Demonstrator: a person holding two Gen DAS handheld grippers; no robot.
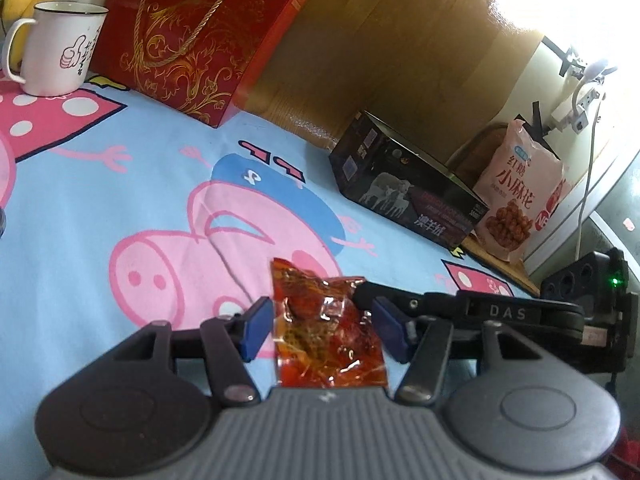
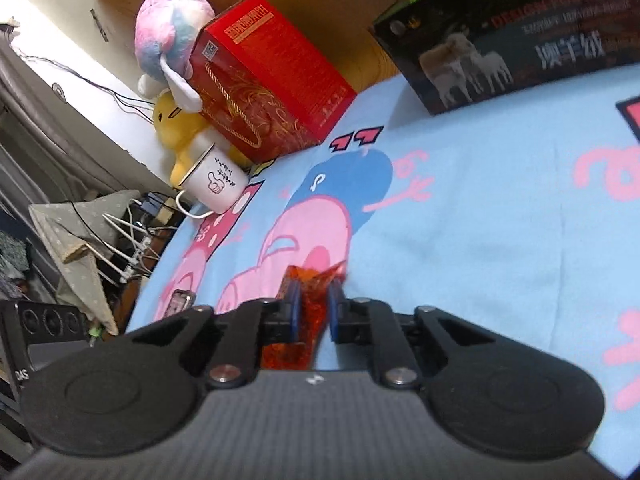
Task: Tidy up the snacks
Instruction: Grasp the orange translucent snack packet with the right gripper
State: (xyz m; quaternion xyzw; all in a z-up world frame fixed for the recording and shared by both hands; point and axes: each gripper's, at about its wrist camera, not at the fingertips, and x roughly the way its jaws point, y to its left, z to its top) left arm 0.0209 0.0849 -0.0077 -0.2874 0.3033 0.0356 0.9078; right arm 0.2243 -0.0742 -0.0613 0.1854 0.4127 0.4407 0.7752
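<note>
A red-orange clear snack packet [image 1: 326,326] lies between the blue pads of my left gripper [image 1: 324,330], whose jaws stand apart on either side of it without pinching. My right gripper [image 2: 314,312] is shut on the same packet [image 2: 310,300], seen edge-on, and holds it over the blue cartoon-pig cloth [image 2: 480,220]. The right gripper's arm [image 1: 500,312] reaches in from the right in the left wrist view.
A red gift box [image 1: 200,36] and a white enamel mug [image 1: 56,48] stand at the back left. A black box [image 1: 404,188] and a pink snack bag [image 1: 520,196] are at the right. Plush toys [image 2: 176,60] sit behind the red box.
</note>
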